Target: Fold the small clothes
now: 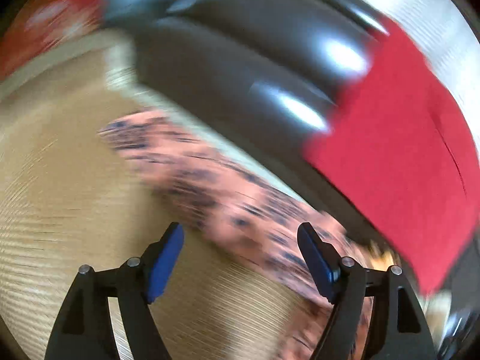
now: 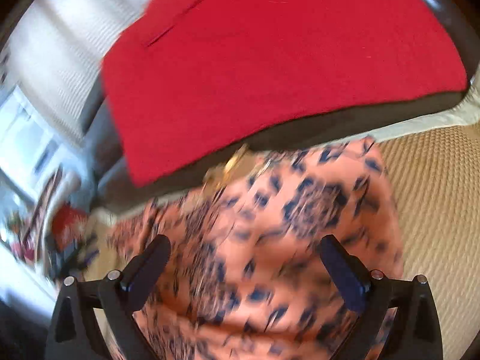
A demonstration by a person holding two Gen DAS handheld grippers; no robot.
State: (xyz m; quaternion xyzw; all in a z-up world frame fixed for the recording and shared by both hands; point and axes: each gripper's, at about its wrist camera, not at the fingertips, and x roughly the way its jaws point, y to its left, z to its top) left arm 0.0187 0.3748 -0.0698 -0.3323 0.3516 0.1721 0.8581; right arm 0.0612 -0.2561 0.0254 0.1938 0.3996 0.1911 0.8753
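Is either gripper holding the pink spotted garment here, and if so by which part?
Nothing is held. The left gripper and right gripper both have open jaws, with the pink spotted garment lying loose on the woven mat.

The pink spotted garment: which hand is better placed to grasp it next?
Probably the right. The right tongs hang open directly above the pink spotted garment; under the open left tongs lies only its edge.
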